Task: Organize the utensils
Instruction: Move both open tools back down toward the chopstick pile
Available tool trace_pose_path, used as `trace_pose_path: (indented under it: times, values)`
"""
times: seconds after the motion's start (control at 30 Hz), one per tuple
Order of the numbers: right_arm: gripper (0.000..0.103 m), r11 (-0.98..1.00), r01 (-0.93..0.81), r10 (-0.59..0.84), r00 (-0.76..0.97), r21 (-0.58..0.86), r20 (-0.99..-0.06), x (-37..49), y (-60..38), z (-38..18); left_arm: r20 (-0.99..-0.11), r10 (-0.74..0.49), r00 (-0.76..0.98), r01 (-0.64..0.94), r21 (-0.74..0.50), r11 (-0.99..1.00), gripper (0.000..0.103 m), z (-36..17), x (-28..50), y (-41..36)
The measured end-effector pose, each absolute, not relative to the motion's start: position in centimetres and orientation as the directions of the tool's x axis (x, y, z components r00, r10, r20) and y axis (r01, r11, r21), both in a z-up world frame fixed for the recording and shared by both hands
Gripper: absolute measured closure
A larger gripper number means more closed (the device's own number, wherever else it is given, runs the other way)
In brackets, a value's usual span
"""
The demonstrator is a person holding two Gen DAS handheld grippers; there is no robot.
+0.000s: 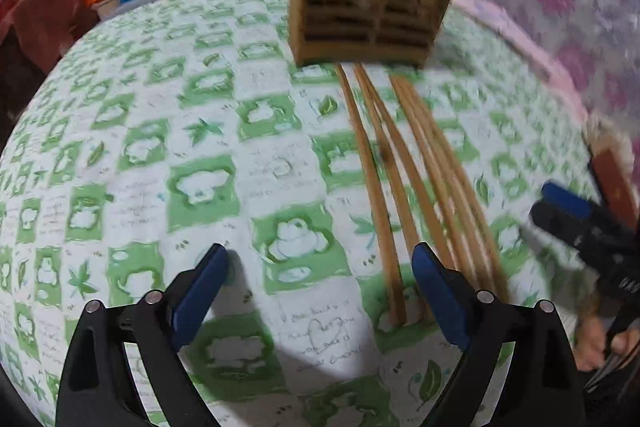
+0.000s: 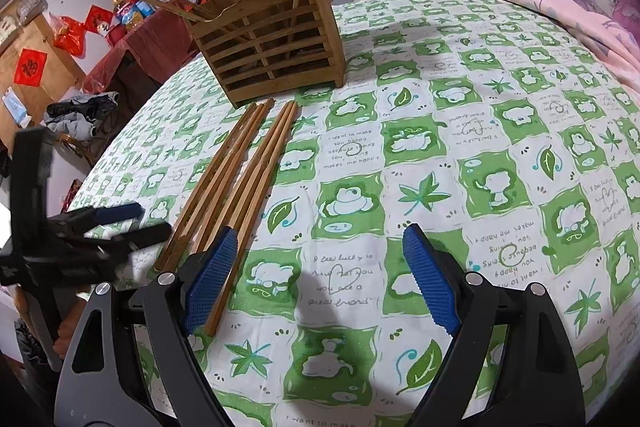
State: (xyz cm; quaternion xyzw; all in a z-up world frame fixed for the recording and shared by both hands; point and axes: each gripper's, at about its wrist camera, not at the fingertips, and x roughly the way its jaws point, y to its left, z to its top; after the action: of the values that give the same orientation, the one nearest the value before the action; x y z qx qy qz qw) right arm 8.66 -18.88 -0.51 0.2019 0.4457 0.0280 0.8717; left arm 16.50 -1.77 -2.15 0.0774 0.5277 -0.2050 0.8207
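Green-checked tablecloth [image 2: 440,155]: six chopsticks [image 2: 240,179], one wooden holder [image 2: 272,43]; left tongs [image 1: 320,291], right tongs [image 2: 316,279] both spread, empty.

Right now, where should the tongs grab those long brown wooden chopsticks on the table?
Grab one of the long brown wooden chopsticks near its middle, coming straight down from above, tongs across its thin width. They lie flat and side by side on the green-and-white patterned tablecloth, so the outermost one is probably easiest.

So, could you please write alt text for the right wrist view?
Loose brown wooden chopsticks lie on a green-and-white patterned tablecloth before a slatted wooden utensil holder. The open right hand-held gripper hovers beside them, holding nothing.
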Motion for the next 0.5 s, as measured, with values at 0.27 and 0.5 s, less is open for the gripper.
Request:
trace_pose_path:
  times: [0.27, 0.5]
  values:
    - [0.021, 0.947, 0.025, 0.244, 0.597, 0.321, -0.764, 7.9, -17.1, 0.3, -0.904, -0.147, 0.401, 0.246, -0.048, 0.968, 0.011, -2.4, 18.5, 1.3]
    - [0.032, 0.969, -0.207, 0.226, 0.531, 0.134, -0.816, 5.6, -11.4, 0.4, -0.91, -0.089, 0.406, 0.24, 0.012, 0.971, 0.005, -2.8, 18.7, 1.2]
